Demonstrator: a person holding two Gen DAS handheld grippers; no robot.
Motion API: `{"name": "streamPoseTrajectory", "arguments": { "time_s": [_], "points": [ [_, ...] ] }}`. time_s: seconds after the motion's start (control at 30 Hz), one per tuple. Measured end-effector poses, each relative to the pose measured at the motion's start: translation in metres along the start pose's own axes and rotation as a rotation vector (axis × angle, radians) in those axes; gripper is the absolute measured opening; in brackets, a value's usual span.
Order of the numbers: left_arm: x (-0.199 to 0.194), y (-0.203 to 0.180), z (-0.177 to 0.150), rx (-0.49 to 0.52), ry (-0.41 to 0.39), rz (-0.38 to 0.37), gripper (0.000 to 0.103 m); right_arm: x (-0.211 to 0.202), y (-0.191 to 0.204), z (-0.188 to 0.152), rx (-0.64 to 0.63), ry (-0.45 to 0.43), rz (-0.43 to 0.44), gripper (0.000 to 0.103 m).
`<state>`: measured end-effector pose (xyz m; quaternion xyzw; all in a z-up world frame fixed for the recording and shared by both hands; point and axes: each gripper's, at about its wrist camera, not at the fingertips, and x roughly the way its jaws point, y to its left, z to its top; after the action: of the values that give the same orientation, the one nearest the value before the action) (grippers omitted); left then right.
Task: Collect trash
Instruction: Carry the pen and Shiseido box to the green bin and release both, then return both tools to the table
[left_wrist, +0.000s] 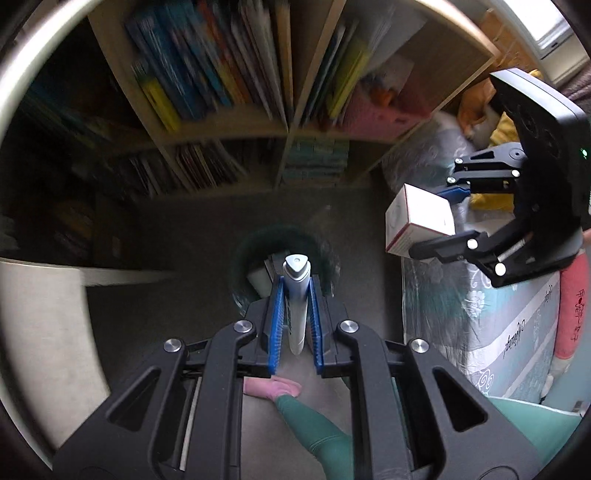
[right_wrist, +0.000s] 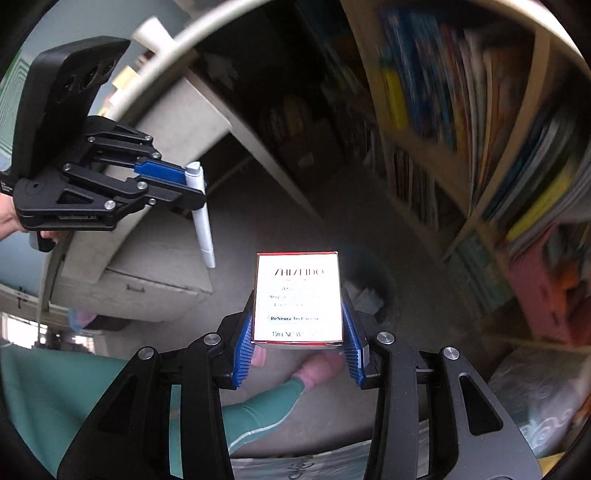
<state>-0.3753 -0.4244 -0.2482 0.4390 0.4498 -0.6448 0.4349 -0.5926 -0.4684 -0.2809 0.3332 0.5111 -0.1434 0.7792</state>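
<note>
Two grippers are in your hands over a grey carpeted floor (left_wrist: 155, 240), and each carries one piece of trash; ahead of you stands a pale wooden bookshelf (left_wrist: 229, 129) with cubbies packed with thin, bright-spined books, blurred in both views; a bed with a patterned blue-grey quilt (left_wrist: 491, 332) lies to your right, and a pale fabric box (right_wrist: 147, 266) sits to your left. One dark round waste bin (left_wrist: 258, 240) stands on the floor between the shelf and you, with pale scraps inside it; the left gripper (left_wrist: 295, 295) hangs directly above its mouth. Its jaws, lined with ribbed blue pads, are clamped on one white marker pen (left_wrist: 296, 295), a smooth cylinder with a grey rounded-triangle cap end; from the right wrist view the pen hangs cap up, tip down. The right gripper (right_wrist: 297, 328) has its jaws pressed onto the two sides of one small white carton (right_wrist: 297, 295) with red edging and Shiseido print, a crisp rectangular cardboard box held up near the bed's edge, well apart from the bin.
</note>
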Motion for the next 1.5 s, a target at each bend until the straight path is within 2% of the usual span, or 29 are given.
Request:
{"name": "streamPoseTrajectory", "arguments": {
  "time_s": [0.23, 0.37, 0.4, 0.43, 0.47, 0.5, 0.57, 0.77, 0.8, 1.0, 1.17, 1.27, 1.33, 1.4, 1.47, 1.5],
  "points": [
    [0.094, 0.011, 0.004, -0.015, 0.092, -0.008, 0.011, 0.078, -0.039, -0.028, 0.082, 0.064, 0.034, 0.042],
    [0.137, 0.017, 0.000, -0.035, 0.155, -0.020, 0.011, 0.106, -0.055, -0.037, 0.121, 0.083, 0.048, 0.045],
    [0.144, 0.017, -0.002, -0.038, 0.168, -0.023, 0.016, 0.110, -0.058, -0.038, 0.128, 0.084, 0.050, 0.053],
    [0.151, 0.017, -0.005, -0.036, 0.186, -0.024, 0.031, 0.112, -0.060, -0.039, 0.134, 0.084, 0.049, 0.060],
    [0.156, 0.017, -0.008, -0.030, 0.201, -0.016, 0.038, 0.113, -0.062, -0.039, 0.139, 0.085, 0.053, 0.060],
    [0.162, 0.017, -0.010, -0.024, 0.217, -0.005, 0.042, 0.114, -0.064, -0.040, 0.146, 0.086, 0.052, 0.060],
    [0.166, 0.018, -0.015, -0.027, 0.230, -0.013, 0.042, 0.113, -0.070, -0.041, 0.155, 0.083, 0.046, 0.060],
    [0.150, 0.017, -0.020, -0.022, 0.206, -0.017, 0.043, 0.099, -0.079, -0.042, 0.158, 0.064, 0.040, 0.063],
    [0.147, 0.016, -0.019, -0.022, 0.202, -0.015, 0.045, 0.097, -0.080, -0.042, 0.154, 0.063, 0.038, 0.066],
    [0.128, 0.011, -0.014, -0.012, 0.162, 0.011, 0.053, 0.081, -0.075, -0.038, 0.144, 0.056, 0.034, 0.067],
    [0.100, 0.003, -0.010, -0.014, 0.119, 0.027, 0.061, 0.056, -0.066, -0.030, 0.150, 0.030, 0.023, 0.071],
    [0.077, -0.002, -0.008, -0.022, 0.089, 0.036, 0.071, 0.038, -0.057, -0.025, 0.144, 0.014, 0.020, 0.074],
    [0.056, -0.007, -0.006, -0.023, 0.059, 0.058, 0.084, 0.021, -0.049, -0.019, 0.130, -0.003, 0.007, 0.079],
    [0.034, -0.012, -0.006, -0.015, 0.016, 0.071, 0.086, 0.001, -0.039, -0.015, 0.106, -0.036, -0.002, 0.082],
    [0.013, -0.016, -0.007, -0.009, -0.014, 0.086, 0.089, -0.015, -0.030, -0.011, 0.080, -0.054, -0.042, 0.090],
    [0.007, -0.017, -0.007, -0.012, -0.020, 0.094, 0.092, -0.021, -0.028, -0.008, 0.070, -0.056, -0.050, 0.090]
  ]
}}
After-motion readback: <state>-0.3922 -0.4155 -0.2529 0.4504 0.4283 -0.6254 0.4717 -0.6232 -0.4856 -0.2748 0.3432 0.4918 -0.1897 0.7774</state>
